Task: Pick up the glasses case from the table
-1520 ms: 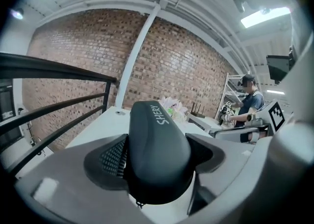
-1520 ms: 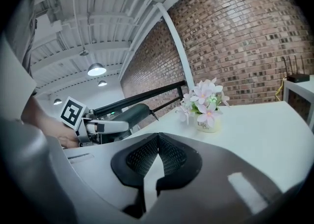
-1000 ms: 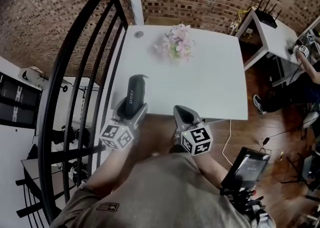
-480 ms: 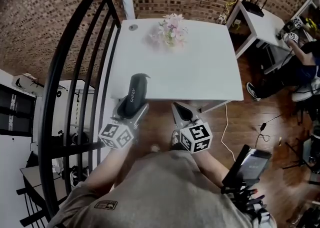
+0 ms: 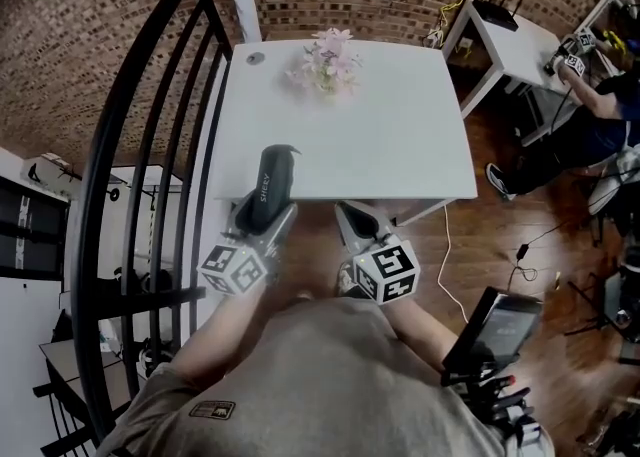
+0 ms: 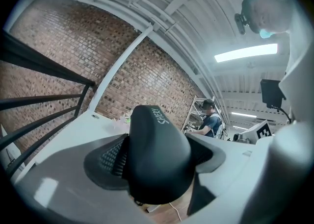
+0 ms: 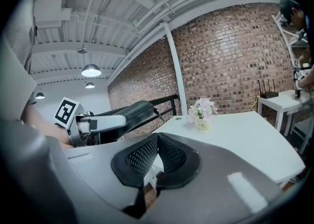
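Head view: a person is looking steeply down at a white rectangular table point(image 5: 400, 145). The left gripper point(image 5: 262, 217) is holding a black, rounded, hard-shell glasses case point(image 5: 270, 180) over the table's near left corner, with the case's free end pointing toward the table's far side. The right gripper point(image 5: 352, 217) is hovering just off the table's near edge. A small bunch of pale pink flowers point(image 5: 322, 60) is standing by the table's far edge. Compared with a second ago, the case is sitting closer to the table's near edge. The camera is shifting too, so the pull-back is probably slight.

Left gripper view: both jaws are pinching the case by its near end. It is riding clear above the table's surface.

Right gripper view: the jaws are pressed together with nothing between them. The held case is showing above the table's left side.

The pick-up looks done, with the case lifted and seemingly being drawn off the table.
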Motion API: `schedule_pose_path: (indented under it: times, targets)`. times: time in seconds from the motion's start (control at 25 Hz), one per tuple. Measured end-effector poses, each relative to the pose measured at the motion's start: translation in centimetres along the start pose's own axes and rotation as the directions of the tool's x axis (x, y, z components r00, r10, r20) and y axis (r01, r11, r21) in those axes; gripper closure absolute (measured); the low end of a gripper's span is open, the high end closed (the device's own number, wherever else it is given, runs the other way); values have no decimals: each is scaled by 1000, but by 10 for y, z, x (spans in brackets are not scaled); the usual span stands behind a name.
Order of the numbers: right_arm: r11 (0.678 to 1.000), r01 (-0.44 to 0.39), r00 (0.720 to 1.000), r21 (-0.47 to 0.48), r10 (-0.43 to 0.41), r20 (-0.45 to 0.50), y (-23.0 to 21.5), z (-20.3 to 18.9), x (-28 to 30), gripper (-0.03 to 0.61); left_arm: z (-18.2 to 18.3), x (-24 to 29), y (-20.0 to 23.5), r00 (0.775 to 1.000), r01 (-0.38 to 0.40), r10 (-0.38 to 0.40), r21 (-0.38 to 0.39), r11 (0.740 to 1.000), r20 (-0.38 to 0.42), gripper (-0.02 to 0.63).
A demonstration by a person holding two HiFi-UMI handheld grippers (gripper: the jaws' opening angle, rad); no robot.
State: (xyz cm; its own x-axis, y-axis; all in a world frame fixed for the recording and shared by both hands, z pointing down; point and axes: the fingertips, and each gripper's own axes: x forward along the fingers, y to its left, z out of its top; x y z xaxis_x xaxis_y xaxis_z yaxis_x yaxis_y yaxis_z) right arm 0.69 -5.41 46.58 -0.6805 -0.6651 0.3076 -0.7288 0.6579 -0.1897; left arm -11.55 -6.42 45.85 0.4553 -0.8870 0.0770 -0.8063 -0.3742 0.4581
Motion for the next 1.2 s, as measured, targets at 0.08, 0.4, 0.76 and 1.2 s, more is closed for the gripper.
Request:
schedule_pose_path:
  times: [0.08, 0.4, 0.76, 1.2]
  targets:
    - [1000, -1, 1000, -1, 1, -1, -3, 0, -1, 568, 0, 3, -3, 1000, 3, -3, 1, 1000, 1, 256]
    - [999, -24, 1000, -24, 24, -12, -4, -1, -1, 569, -4, 6, -7, 1000, -3, 3, -9, 1000, 4, 256]
    - [999, -16, 1000, -39, 16, -12, -5, 0, -1, 569, -6, 9, -9, 1000, 8, -8, -11, 1000, 1, 256]
    - [999, 2, 1000, -43, -2, -4, -12, 4, -1, 569, -7, 14, -7, 1000, 13, -13, -4, 1000, -12, 256]
